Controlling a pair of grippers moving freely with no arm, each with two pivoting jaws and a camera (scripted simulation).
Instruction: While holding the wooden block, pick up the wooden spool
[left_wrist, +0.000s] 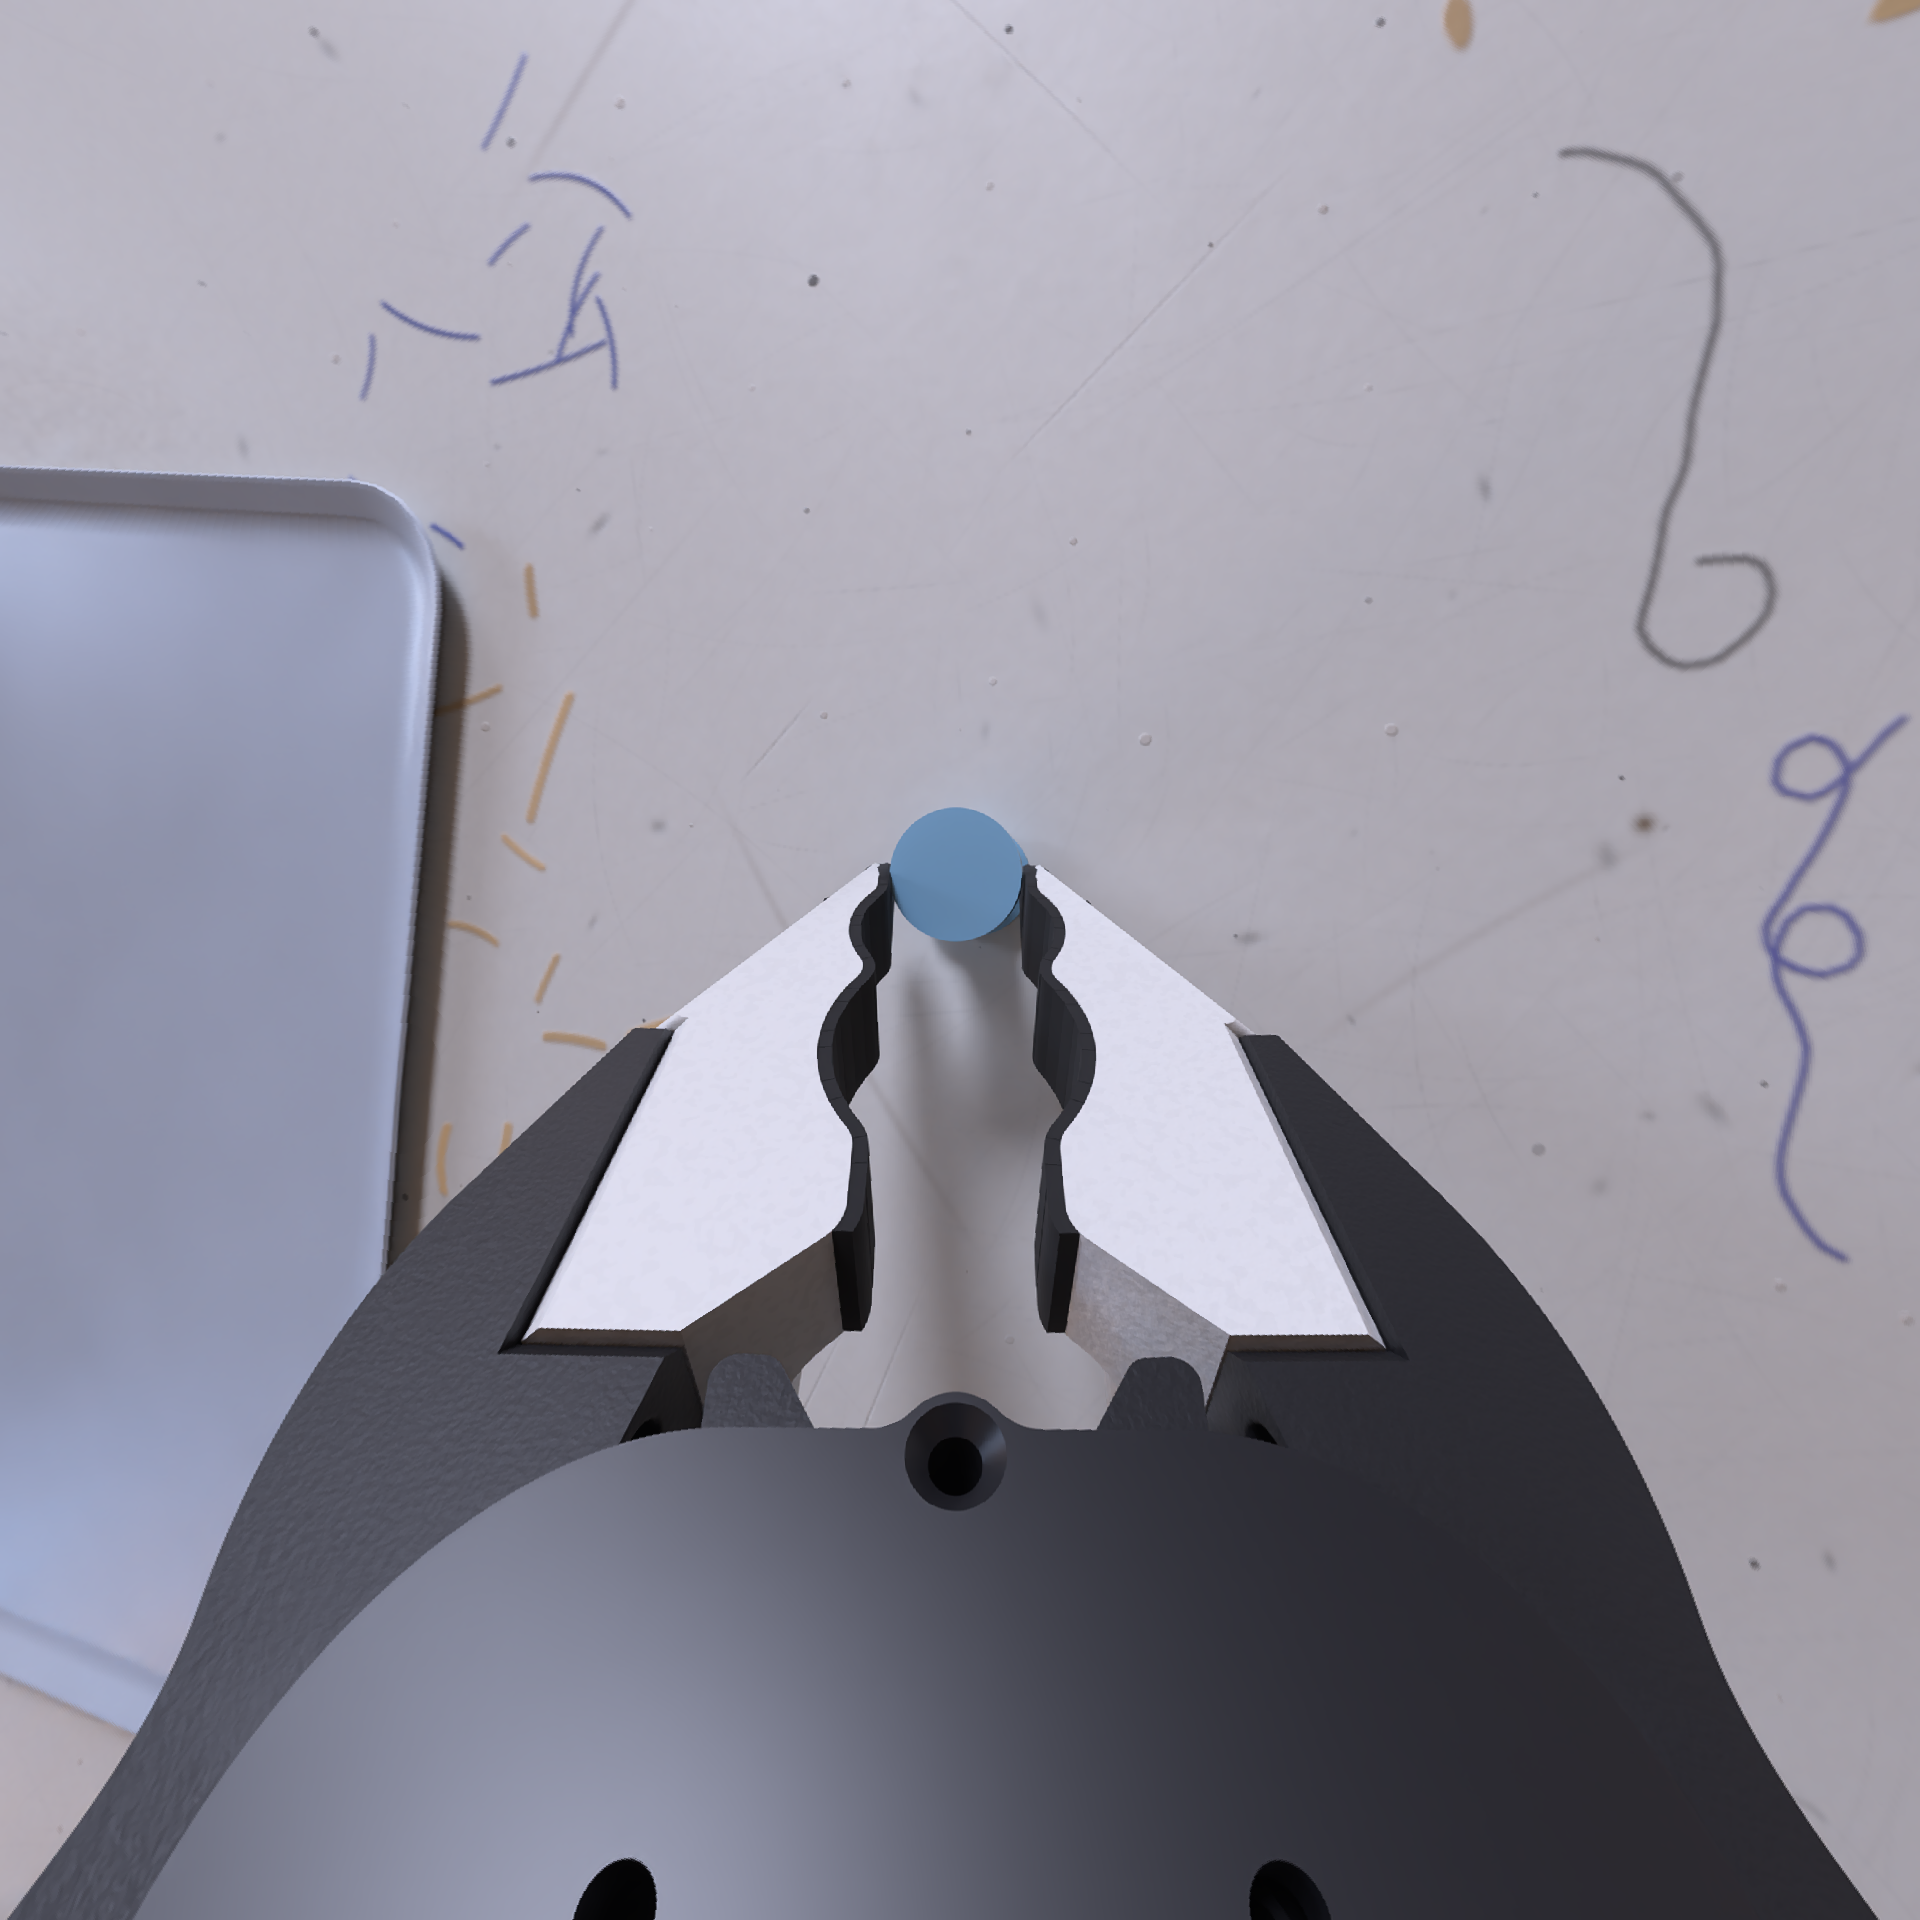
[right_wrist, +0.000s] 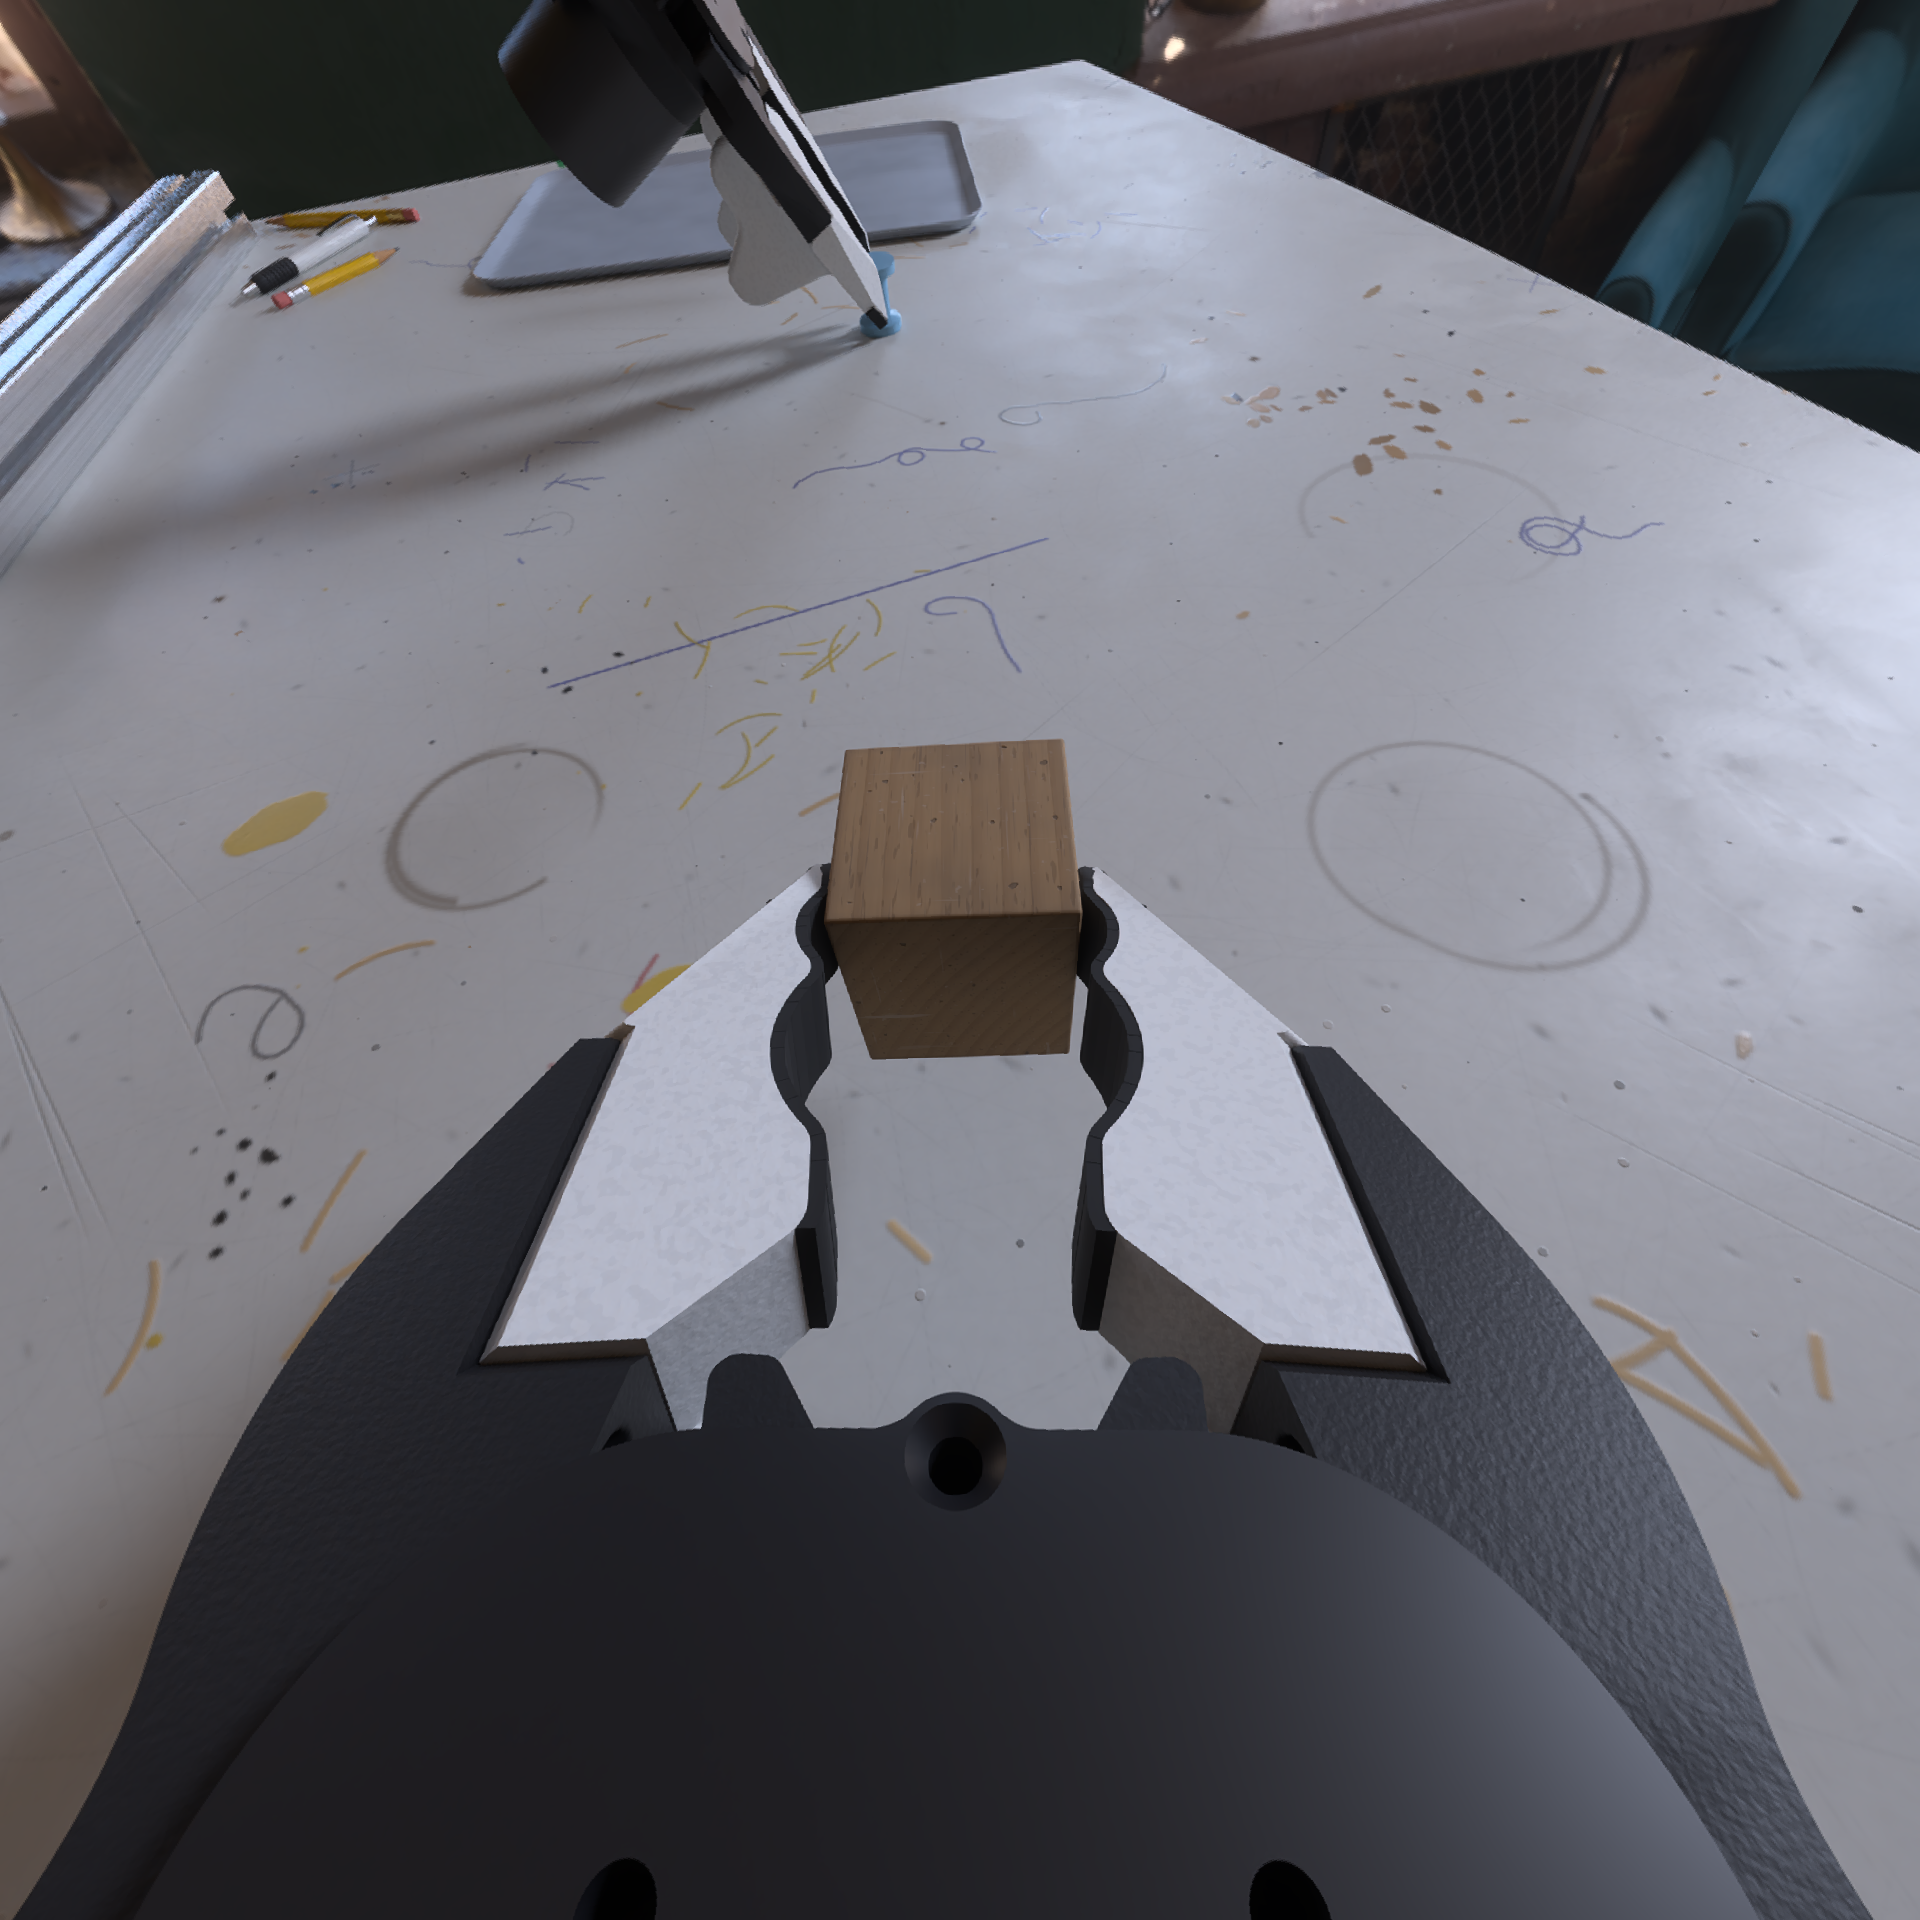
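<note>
A blue spool (left_wrist: 956, 873) stands upright on the scribbled white table. In the left wrist view I look straight down on its round top. My left gripper (left_wrist: 956, 896) points steeply down, and its fingertips press the spool's two sides. The spool (right_wrist: 885, 275) and the left gripper (right_wrist: 875, 312) also show far off in the right wrist view, with the spool's base on the table. My right gripper (right_wrist: 954, 914) is shut on a wooden block (right_wrist: 951, 831) and holds it clear above the table.
A grey tray (left_wrist: 426, 623) lies just left of the spool; it also shows behind the left gripper (right_wrist: 961, 197). Pencils and a pen (right_wrist: 332, 265) lie at the far left beside a metal rail (right_wrist: 94, 312). A teal chair (right_wrist: 1787, 208) stands beyond the table's right edge.
</note>
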